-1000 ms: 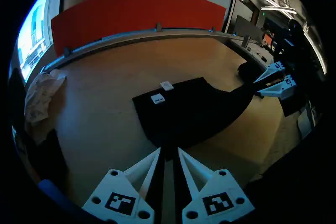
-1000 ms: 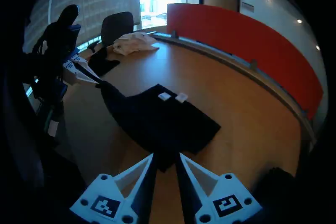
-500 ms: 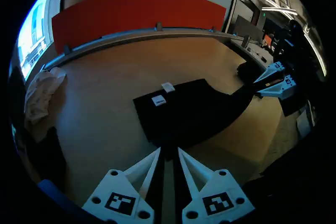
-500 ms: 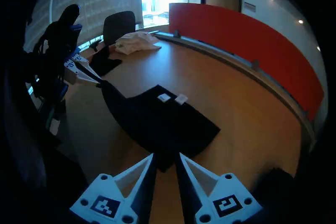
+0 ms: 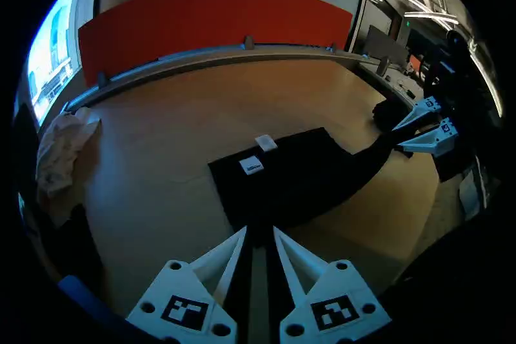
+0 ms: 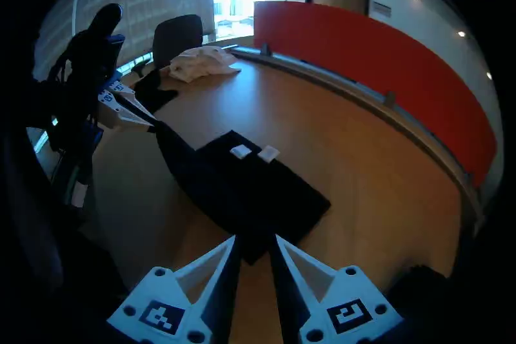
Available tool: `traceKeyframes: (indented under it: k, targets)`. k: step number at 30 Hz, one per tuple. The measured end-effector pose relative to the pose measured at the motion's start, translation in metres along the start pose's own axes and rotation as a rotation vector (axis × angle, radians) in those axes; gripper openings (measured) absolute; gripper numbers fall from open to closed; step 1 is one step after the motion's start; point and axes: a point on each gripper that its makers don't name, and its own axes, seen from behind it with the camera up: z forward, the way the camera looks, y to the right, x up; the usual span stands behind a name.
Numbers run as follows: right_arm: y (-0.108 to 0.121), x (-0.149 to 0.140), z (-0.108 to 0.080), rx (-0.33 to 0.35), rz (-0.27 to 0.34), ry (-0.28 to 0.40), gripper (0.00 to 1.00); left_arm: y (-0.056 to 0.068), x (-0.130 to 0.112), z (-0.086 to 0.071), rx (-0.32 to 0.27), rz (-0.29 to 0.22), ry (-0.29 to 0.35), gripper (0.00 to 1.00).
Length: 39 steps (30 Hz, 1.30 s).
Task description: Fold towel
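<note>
A black towel (image 5: 303,176) with two white labels (image 5: 251,164) lies partly on the wooden table (image 5: 168,124), its two near corners lifted. My left gripper (image 5: 259,235) is shut on one corner, which runs up between its white fingers. My right gripper (image 6: 255,244) is shut on the other corner of the black towel (image 6: 248,189). In the left gripper view the right gripper (image 5: 395,140) is at the right, pinching the stretched corner. In the right gripper view the left gripper (image 6: 153,126) is at the left, holding its corner off the table.
A crumpled pale cloth (image 6: 197,63) and a dark cloth (image 6: 155,89) lie at the table's far end near an office chair (image 6: 175,37). A red partition (image 5: 213,18) runs along the table's far edge. A dark bundle (image 5: 389,111) sits by the right gripper.
The towel has slid a little along the table toward the right gripper's side; its labels sit further right in the left gripper view. Both grippers keep their hold.
</note>
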Motion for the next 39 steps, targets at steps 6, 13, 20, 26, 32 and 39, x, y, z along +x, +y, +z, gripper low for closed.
traceKeyframes:
  k: [6,13,20,26,32,39]
  targets:
    - [0.014,0.001,0.012,-0.007,0.015,-0.012,0.30,-0.008,0.008,0.016,0.009,0.000,0.006,0.13]
    - [0.029,0.001,0.027,-0.017,0.039,-0.030,0.30,-0.016,0.014,0.037,0.016,-0.011,0.001,0.13]
    - [0.037,-0.003,0.043,-0.016,0.070,-0.047,0.30,-0.023,0.011,0.053,0.021,-0.016,-0.019,0.13]
    - [0.040,-0.009,0.052,-0.015,0.079,-0.066,0.30,-0.026,0.008,0.062,0.019,-0.017,-0.030,0.13]
    - [0.044,-0.012,0.061,-0.019,0.097,-0.076,0.30,-0.029,0.007,0.071,0.022,-0.012,-0.036,0.13]
    - [0.053,-0.015,0.074,-0.028,0.124,-0.089,0.30,-0.035,0.007,0.089,0.029,-0.017,-0.048,0.13]
